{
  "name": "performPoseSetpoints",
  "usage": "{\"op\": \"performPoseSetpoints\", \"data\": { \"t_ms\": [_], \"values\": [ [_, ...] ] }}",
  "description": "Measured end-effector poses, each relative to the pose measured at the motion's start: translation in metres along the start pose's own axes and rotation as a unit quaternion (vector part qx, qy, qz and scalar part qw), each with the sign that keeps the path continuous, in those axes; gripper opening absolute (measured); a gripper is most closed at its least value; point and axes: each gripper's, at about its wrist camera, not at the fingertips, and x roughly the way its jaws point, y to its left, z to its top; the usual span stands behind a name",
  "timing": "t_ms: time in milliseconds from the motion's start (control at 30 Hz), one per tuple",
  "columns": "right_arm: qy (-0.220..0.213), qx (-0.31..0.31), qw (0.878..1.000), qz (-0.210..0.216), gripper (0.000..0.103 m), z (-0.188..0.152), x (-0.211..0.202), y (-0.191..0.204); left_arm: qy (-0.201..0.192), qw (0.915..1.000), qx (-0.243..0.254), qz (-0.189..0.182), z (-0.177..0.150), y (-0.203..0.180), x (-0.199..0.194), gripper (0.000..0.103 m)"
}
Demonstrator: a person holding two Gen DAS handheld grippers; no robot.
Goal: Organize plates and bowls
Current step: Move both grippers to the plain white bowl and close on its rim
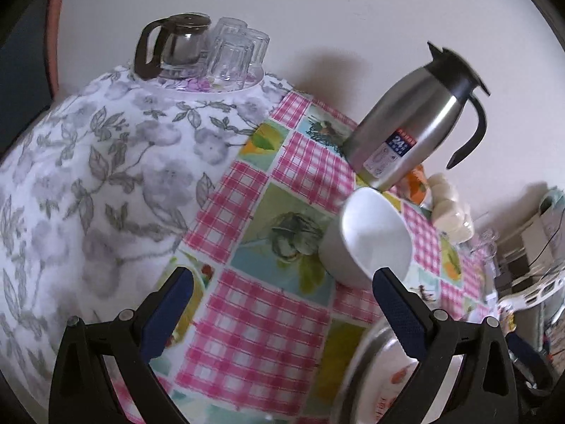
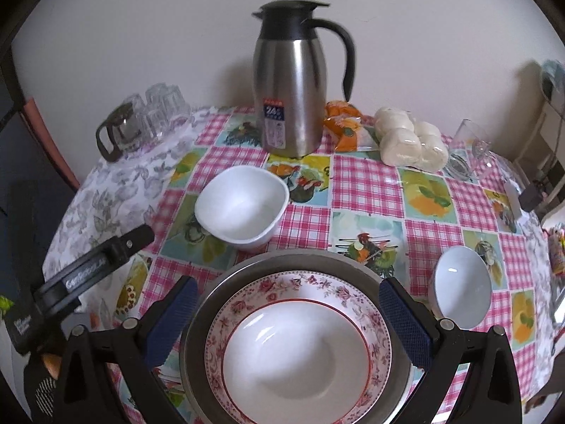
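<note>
A white square-shouldered bowl (image 2: 240,208) stands on the checked tablecloth in front of the steel jug. My left gripper (image 1: 282,282) is open and hovers just short of that bowl (image 1: 367,236), which sits off its right fingertip. Nearest me, a red-flowered deep plate (image 2: 300,346) rests inside a round metal dish (image 2: 197,311). My right gripper (image 2: 289,304) is open above the dish, its blue pads on either side of the plate's far rim without touching it. A small round white bowl (image 2: 461,288) stands to the right. The left gripper's black body (image 2: 102,268) shows at the left.
A steel thermos jug (image 2: 293,88) stands at the back by the wall. Back left are a glass teapot (image 2: 118,130) and upturned glasses (image 2: 164,109) on a flowered cloth. Wrapped white buns (image 2: 409,141), an orange packet (image 2: 344,123) and a tumbler (image 2: 473,137) sit back right.
</note>
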Motion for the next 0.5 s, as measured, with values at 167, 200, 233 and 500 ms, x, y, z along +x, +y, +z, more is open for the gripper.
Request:
{"op": "performPoseSetpoints", "data": {
  "t_ms": [167, 200, 233, 500],
  "values": [
    [0.007, -0.017, 1.0, 0.001, 0.103, 0.017, 0.014, 0.01, 0.049, 0.9972, -0.025, -0.051, 0.017, 0.01, 0.02, 0.101],
    [0.02, -0.017, 1.0, 0.015, 0.103, 0.024, 0.021, 0.011, 0.053, 0.9971, -0.025, -0.05, 0.022, 0.009, 0.023, 0.101],
    [0.03, -0.015, 0.999, 0.026, 0.103, 0.027, 0.026, 0.011, 0.055, 0.9974, -0.018, -0.044, 0.027, 0.007, 0.024, 0.101],
    [0.078, 0.014, 0.997, 0.012, 0.086, 0.053, 0.064, 0.002, 0.089, 0.9949, 0.029, -0.037, 0.05, -0.016, 0.043, 0.086]
  ]
}}
